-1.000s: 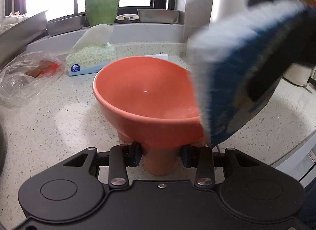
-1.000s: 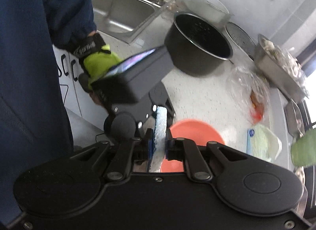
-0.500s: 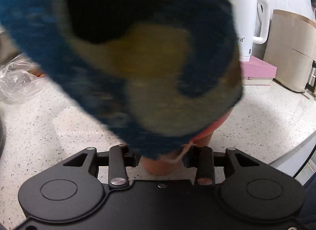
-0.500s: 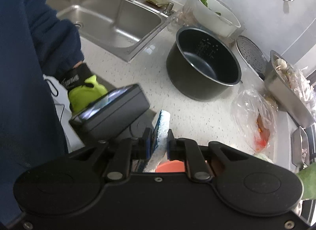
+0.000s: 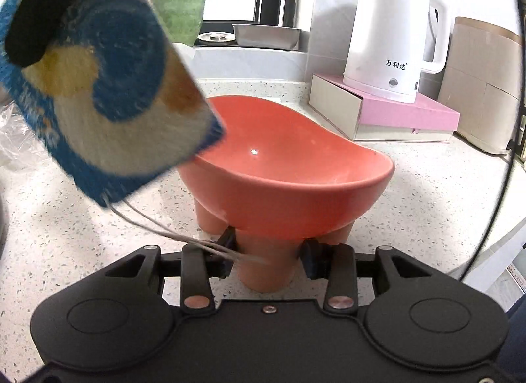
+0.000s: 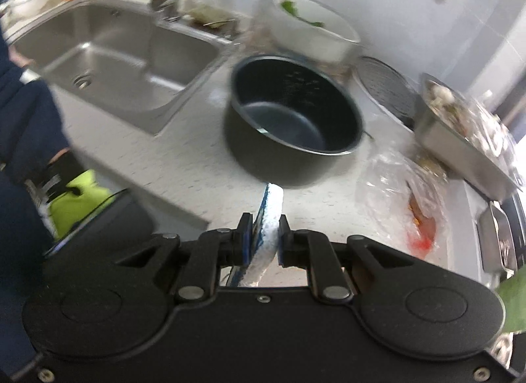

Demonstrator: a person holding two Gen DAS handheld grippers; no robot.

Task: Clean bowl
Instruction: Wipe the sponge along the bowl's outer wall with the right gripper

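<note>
White kettle on pink box; green vase; black pot beside steel sink.

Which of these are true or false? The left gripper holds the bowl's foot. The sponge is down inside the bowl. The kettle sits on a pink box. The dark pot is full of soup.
1. The left gripper holds the bowl by its foot: true.
2. The sponge is down inside the bowl: false; it is up at the bowl's left, in the right gripper.
3. The kettle sits on a pink box: true.
4. The pot is full of soup: false; its bottom shows.
</note>
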